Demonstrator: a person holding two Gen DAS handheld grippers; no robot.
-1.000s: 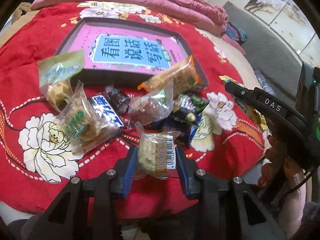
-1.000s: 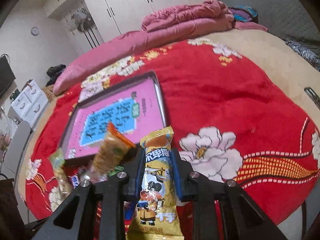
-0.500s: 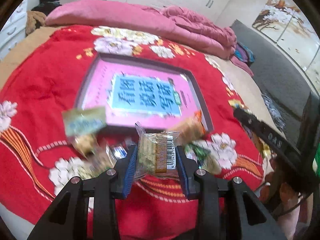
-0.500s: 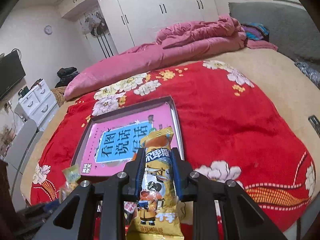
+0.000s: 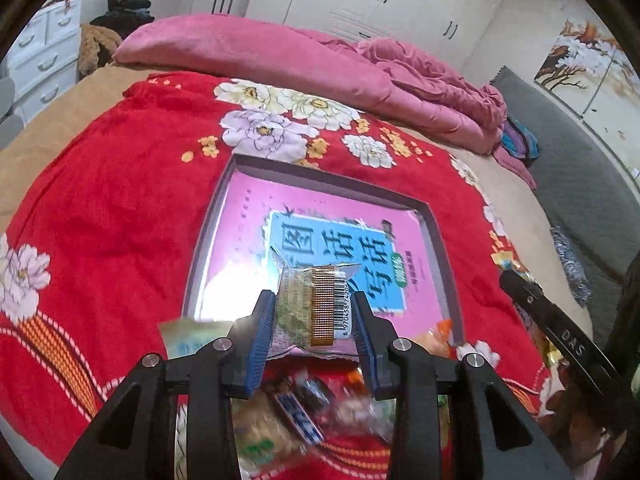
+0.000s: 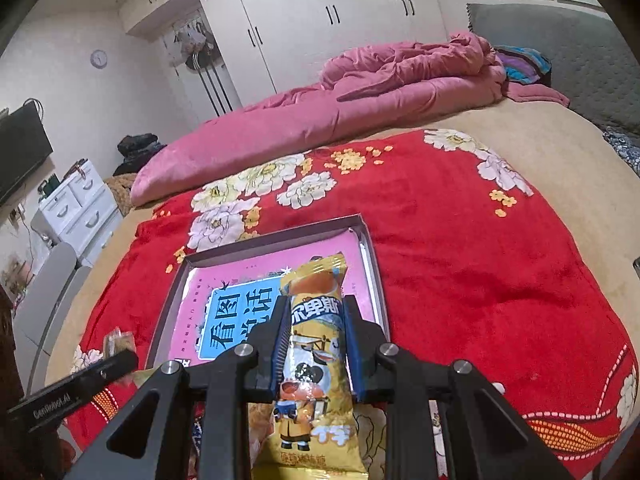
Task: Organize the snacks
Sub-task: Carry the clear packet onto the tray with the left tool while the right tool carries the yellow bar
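A clear-wrapped snack packet point(image 5: 316, 306) with a barcode on its side is clamped between the blue pads point(image 5: 262, 334) of the left gripper point(image 5: 314, 336), and a long yellow snack bag point(image 6: 314, 360) is clamped across its middle by the right gripper point(image 6: 316, 344). Both packets are carried clear of the bedding, with the shallow grey tray point(image 5: 208, 248) lying ahead of and below the fingertips; its pink printed liner point(image 5: 244, 240) is seen to be bare of snacks. The remaining loose snacks point(image 5: 298, 404) are left beneath the left gripper, on the near side of the tray, on the red floral blanket point(image 5: 120, 208).

Several risks are judged from this arrangement. The yellow bag is gripped only at its waist, so its long ends may swing or slip through the pads if the grip is jolted. The clear packet is thin and slick; a twist inside the pads could be caused by its crinkled film. Because both tools are directed at the same tray, a collision between them is possible, the right gripper's finger point(image 5: 560, 330) already being visible to the right of the left one. A release made too early would drop a packet onto the tray's near wall or the soft blanket, which may also let the tray tip.
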